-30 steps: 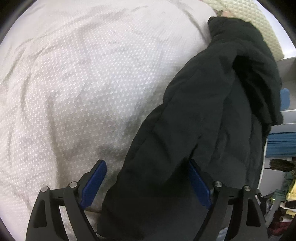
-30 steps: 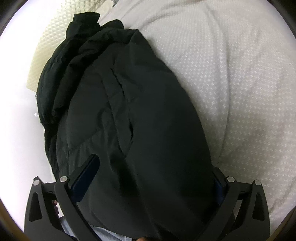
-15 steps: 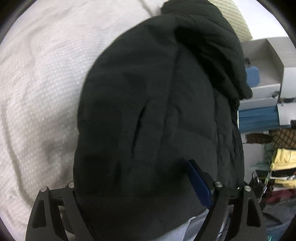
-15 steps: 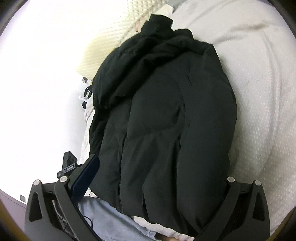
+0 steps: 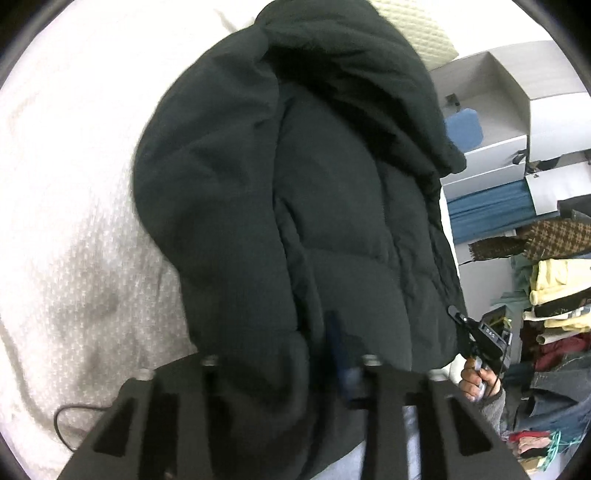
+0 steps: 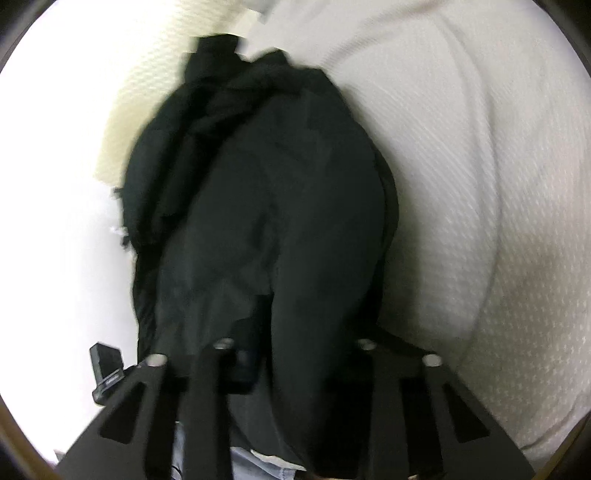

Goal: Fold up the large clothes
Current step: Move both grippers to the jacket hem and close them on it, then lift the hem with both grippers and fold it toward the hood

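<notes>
1. the bed (image 5: 74, 229) is the biggest thing here. it has a white bumpy cover, and a cream pillow (image 5: 424, 33) lies at its far end.
2. the black puffy jacket (image 5: 314, 206) lies long on the bed, along the edge near the shelves. its far end reaches the pillow, and its near end is bunched up in the two tools.
3. the shelves (image 5: 517, 122) stand beside the bed, with a pile of clothes (image 5: 554, 295) lower down.
4. the left tool (image 5: 280, 354) has just been closing. now it pinches the near hem of the jacket. one blue pad shows, and the other is hidden by cloth.
5. the right tool (image 6: 295, 347) has just been closing too. it also pinches the near hem, a little to the side of the left one. this picture is blurry.
6. a hand (image 5: 478, 380) shows beside the jacket and holds the handle of the other tool.
7. i think the step now is to lift the near end and fold it over to the far end.
8. to do it well, keep both pinches tight, because puffy cloth is slippery and can slide out.
9. lift both sides evenly, so the hem stays straight.
10. lay the hem down flat near the collar, and let go only when it rests on the jacket.
</notes>
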Demonstrator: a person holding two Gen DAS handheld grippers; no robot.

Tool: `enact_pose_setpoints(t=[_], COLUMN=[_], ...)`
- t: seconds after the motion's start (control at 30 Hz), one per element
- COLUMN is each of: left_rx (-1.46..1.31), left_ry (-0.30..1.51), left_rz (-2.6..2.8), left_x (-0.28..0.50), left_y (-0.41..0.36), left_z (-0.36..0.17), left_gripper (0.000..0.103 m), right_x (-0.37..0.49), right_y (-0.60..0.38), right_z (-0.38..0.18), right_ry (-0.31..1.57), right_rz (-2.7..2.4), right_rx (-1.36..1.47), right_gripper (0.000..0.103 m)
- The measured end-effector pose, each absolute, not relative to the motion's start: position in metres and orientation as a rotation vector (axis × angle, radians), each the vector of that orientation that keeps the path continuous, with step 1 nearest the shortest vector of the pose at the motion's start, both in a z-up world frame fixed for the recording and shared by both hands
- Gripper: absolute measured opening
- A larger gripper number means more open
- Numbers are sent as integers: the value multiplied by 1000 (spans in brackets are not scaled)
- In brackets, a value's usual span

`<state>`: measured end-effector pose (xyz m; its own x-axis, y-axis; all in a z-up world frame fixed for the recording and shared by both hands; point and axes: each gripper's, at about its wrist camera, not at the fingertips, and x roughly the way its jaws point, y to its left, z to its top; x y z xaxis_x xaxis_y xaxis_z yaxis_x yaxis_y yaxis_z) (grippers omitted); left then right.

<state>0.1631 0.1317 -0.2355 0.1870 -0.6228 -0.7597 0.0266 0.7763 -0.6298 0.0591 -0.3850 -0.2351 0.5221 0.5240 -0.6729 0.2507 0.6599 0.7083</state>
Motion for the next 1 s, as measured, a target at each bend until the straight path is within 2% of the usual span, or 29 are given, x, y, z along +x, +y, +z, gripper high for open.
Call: enact_pose_setpoints(t=[0.07,0.43,0.77,1.0], left_rx=[-565,-793,-855,-833], left_ry=[1286,1046,880,872], left_rz=[-493,-461,-505,-564], left_x=[158,123,78,16], left_y=[141,176,213,243], left_z=[-230,-158,-62,-30], left_gripper=[16,4,3,3], right_x=[55,47,2,-71], right_y=[-384,-398,-425,-433], right_z=[-224,-152,-50,-23], right_ry=[1008,901,760,722], right_rz=[221,321,420,479], right_rx=[846,795,716,707], right_gripper=[12,5,4,4])
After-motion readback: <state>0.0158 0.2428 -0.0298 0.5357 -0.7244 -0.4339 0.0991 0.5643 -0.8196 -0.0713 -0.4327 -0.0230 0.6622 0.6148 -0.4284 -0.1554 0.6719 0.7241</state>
